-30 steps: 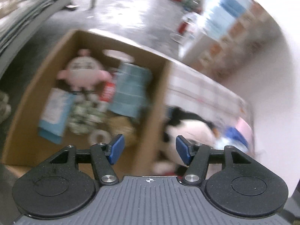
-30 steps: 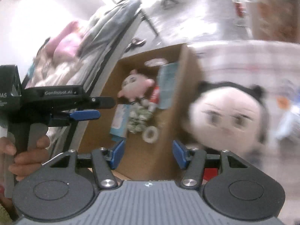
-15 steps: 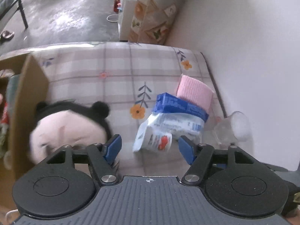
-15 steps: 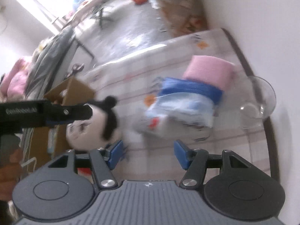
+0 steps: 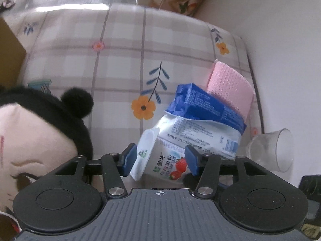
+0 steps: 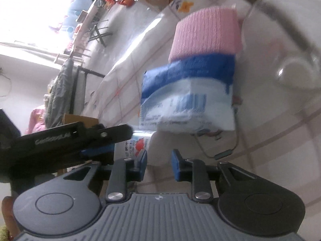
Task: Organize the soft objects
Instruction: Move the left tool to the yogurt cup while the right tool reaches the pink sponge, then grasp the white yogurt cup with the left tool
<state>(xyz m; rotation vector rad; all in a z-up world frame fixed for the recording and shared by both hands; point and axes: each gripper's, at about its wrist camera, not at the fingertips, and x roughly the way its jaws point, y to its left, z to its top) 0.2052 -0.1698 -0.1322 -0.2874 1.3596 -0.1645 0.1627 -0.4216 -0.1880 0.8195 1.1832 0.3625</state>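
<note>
Left gripper: jaws are closing around the strawberry pouch, lower centre of the left wrist view; both blue pads are sitting against its sides.
Right gripper: jaws are closing with a narrow gap; nothing is lying between them, only the checked cloth behind.
Strawberry pouch: white, with red berries printed on it; it is lying at the bottom of the pile, at centre-bottom of the frame.
Blue-and-white pack: it is resting on the pouch, right of centre.
Pink sponge: it is leaning on the pack's far side, upper right of the pile.
Plush doll: pale face and black hair are filling the left edge of the left view, just beside the left gripper.
Clear cup: it is lying tipped at the right edge, near the wall.
Cardboard box: a corner is showing at far left.
</note>
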